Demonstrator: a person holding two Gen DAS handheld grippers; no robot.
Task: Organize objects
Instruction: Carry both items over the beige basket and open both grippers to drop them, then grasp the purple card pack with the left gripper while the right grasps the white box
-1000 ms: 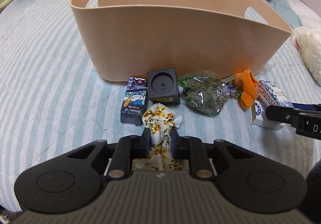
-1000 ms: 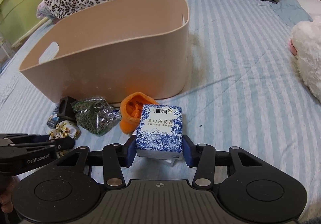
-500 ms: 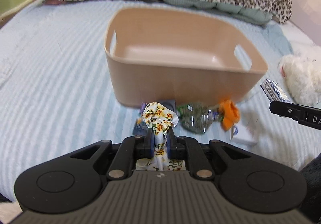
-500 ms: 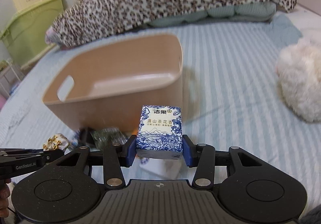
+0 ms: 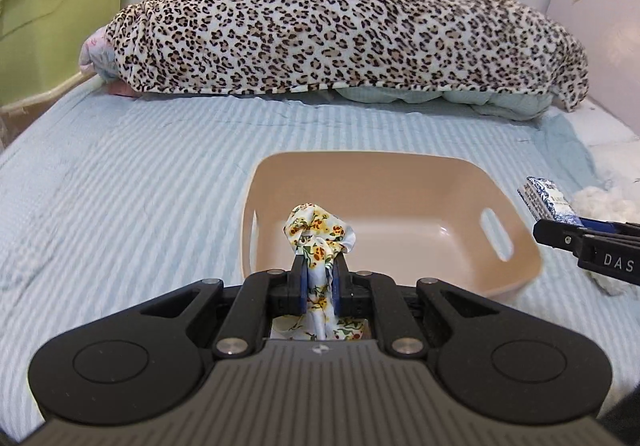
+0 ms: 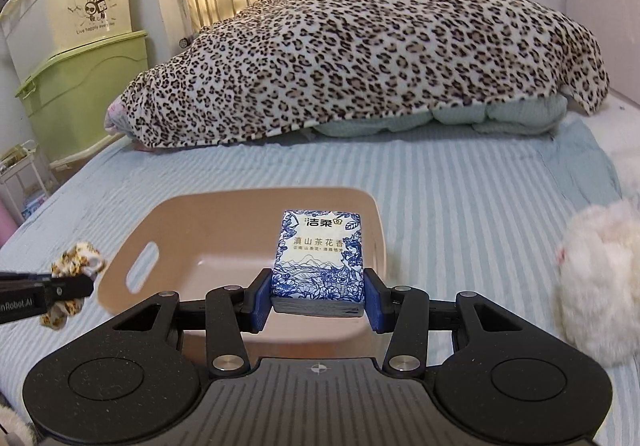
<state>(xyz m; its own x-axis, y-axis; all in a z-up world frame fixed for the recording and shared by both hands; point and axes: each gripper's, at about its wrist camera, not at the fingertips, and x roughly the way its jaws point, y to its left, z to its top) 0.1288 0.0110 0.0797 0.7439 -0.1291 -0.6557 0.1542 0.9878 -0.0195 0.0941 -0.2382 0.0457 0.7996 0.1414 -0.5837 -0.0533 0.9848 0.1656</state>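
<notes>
My left gripper [image 5: 319,278] is shut on a floral cloth scrunchie [image 5: 318,234] and holds it above the near rim of the beige plastic basket [image 5: 524,242], which lies open on the striped bed. My right gripper [image 6: 318,300] is shut on a blue-and-white tissue pack [image 6: 320,258] and holds it over the basket [image 6: 160,222] near its right side. The tissue pack [image 5: 548,202] also shows at the right of the left wrist view, and the scrunchie [image 6: 76,262] at the left of the right wrist view. The basket's inside looks bare. The other small items are hidden below the grippers.
A leopard-print blanket [image 5: 340,26] is piled at the head of the bed. A white fluffy plush toy [image 6: 600,278] lies to the right of the basket. Green and cream storage bins [image 6: 84,86] stand beside the bed on the left.
Both grippers have risen from the bed with their objects and now look down into the basket. The small items in front of the basket have dropped out of sight.
</notes>
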